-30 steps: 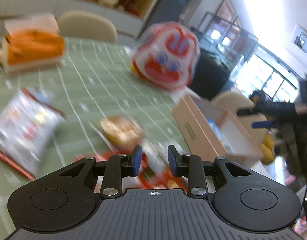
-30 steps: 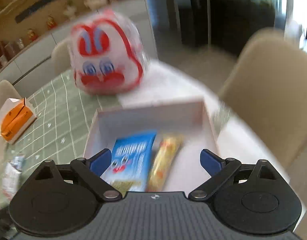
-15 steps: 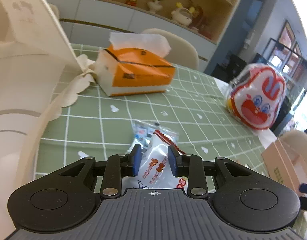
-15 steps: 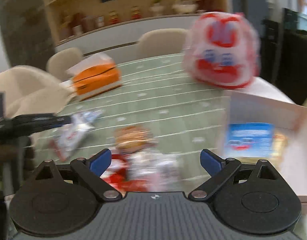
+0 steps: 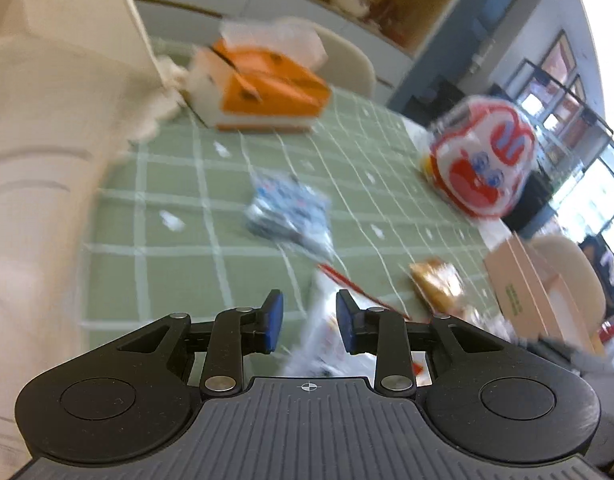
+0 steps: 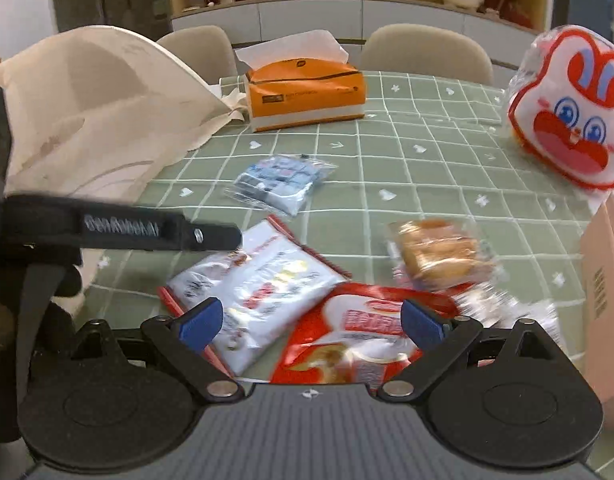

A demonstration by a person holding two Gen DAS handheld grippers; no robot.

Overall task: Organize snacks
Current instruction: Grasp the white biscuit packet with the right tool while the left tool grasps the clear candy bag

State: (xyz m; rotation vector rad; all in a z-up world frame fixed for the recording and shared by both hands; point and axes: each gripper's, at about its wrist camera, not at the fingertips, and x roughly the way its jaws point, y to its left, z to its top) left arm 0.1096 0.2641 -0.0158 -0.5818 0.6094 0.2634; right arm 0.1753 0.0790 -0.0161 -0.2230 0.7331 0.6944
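Observation:
Snacks lie on the green checked tablecloth (image 6: 427,152): a white packet with red edges (image 6: 259,292), a red packet (image 6: 363,340), a wrapped bun (image 6: 435,252), a blue-white packet (image 6: 279,180). My right gripper (image 6: 311,320) is open above the white and red packets. My left gripper (image 5: 309,322) is narrowly open and empty just above the white packet (image 5: 327,336). It shows in the right wrist view (image 6: 211,236) above that packet. The cardboard box (image 5: 523,296) is at the right.
An orange tissue box (image 6: 303,92) stands at the back. A rabbit-shaped snack bag (image 6: 567,112) stands at the back right. A cream cloth bag (image 6: 79,112) fills the left side. Chairs stand behind the table.
The right gripper swung from the box to over the snack pile. The left gripper swung left, then partly back; the white packet now lies right of its fingers.

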